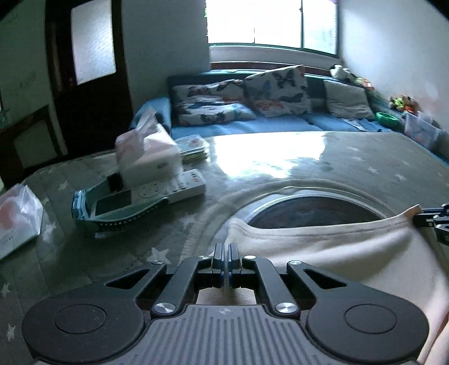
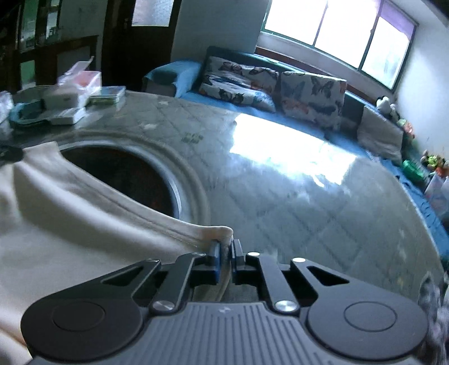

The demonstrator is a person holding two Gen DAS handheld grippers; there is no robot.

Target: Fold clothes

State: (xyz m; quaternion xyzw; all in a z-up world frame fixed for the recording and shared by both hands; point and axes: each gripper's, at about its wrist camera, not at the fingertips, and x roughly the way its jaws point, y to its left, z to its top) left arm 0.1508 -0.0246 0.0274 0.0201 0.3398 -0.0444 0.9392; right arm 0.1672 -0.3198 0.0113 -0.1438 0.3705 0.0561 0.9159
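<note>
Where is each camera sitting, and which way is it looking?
Left wrist: rides on the left gripper, facing across the table toward the sofa; the right gripper peeks in at right.
Right wrist: rides on the right gripper, facing the same way; only its own fingers clearly show.
Shared: the cream garment both grippers pinch, the table's round opening, tissue box, butterfly cushions, window.

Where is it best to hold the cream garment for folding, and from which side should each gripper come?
By its two hemmed corners, as now: the left gripper and right gripper each pinch one end of the cream garment, coming from the near side. The stitched hem is straight and thicker, so probably the cloth hangs evenly between them.
</note>
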